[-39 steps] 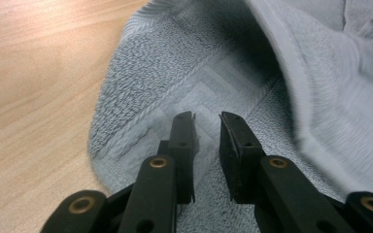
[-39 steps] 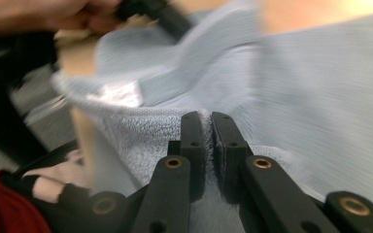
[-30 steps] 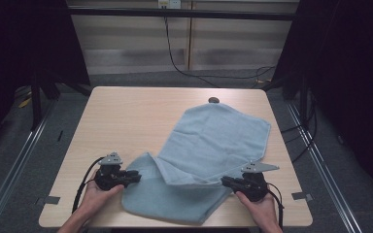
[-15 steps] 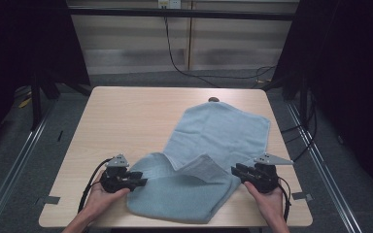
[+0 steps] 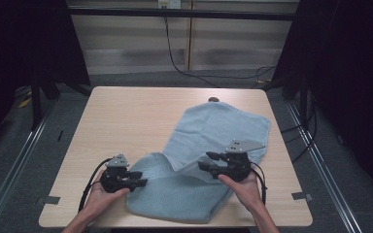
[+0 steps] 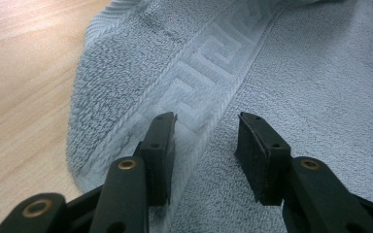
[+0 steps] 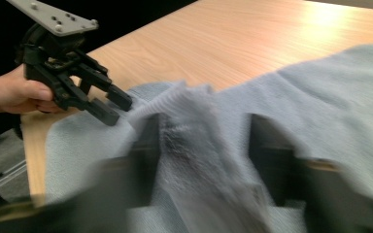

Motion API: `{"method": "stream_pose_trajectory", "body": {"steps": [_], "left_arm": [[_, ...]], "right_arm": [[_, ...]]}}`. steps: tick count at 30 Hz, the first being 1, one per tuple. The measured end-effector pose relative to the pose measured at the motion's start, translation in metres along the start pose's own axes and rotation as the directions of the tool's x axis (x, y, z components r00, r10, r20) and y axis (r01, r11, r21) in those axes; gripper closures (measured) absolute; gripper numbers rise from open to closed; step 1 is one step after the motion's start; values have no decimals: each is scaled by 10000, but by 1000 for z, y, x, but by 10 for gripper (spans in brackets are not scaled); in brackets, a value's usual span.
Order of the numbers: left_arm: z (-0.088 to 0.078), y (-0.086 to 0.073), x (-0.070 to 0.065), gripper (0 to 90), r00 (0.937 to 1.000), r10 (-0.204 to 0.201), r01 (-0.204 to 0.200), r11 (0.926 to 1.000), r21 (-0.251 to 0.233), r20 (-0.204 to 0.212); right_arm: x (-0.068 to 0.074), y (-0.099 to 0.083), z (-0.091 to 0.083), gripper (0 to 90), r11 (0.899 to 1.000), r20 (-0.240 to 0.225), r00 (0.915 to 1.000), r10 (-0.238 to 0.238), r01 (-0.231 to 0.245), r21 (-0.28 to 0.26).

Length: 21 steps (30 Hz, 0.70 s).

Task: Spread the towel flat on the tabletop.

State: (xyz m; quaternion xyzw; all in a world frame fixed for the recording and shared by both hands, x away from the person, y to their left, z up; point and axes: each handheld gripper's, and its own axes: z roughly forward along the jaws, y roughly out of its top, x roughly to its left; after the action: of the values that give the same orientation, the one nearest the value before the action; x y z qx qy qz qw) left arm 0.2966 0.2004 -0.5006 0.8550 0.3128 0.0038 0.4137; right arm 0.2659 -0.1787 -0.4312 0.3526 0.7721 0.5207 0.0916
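- A light blue towel [image 5: 209, 160] lies partly folded on the table [image 5: 126, 121], towards its near right side.
- The left gripper [image 5: 137, 178] rests at the towel's near left edge; its jaws have just been opening and stand apart over the patterned border [image 6: 199, 77], pressing on nothing.
- The right gripper [image 5: 209, 161] hangs over the folded flap, jaws apart; a fold of cloth rises between them, blurred, not clamped.
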Motion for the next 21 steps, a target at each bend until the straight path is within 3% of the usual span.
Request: {"method": "stream_pose_trajectory", "body": {"steps": [2,6,9,12,14,16,19,21], "left_arm": [[-2,0,0,556,10000,63,-63,10000,-45,-43],[-11,1,0,534,9998,-131,141,9972,-732,147],[-18,2,2,536,9999,-118,120,9936,-1119,25],[-25,3,5,558,9998,-206,217,9870,-1594,86],[-31,4,6,565,9995,-260,288,9809,-1923,170],[-37,6,7,558,9995,-297,309,9734,-2269,90],[-45,7,10,526,9987,-493,511,9623,-2672,135],[-44,6,13,477,9975,-700,676,9617,-2658,1]], "right_arm": [[1,-1,-2,864,9990,-42,9999,161,-163,-406],[1,-6,-28,888,9964,477,9985,261,-221,-820],[0,-18,-49,889,9959,777,9961,414,-348,-835],[1,-41,-64,889,9971,870,9940,668,-634,-409],[1,-59,-70,889,9968,1154,9907,723,-756,243],[-4,-75,-74,889,9919,1243,9848,1212,-1251,242],[-13,-84,-69,889,9881,1722,9782,1157,-1310,802],[-20,-86,-66,889,9849,1734,9756,1348,-1511,850]]}}
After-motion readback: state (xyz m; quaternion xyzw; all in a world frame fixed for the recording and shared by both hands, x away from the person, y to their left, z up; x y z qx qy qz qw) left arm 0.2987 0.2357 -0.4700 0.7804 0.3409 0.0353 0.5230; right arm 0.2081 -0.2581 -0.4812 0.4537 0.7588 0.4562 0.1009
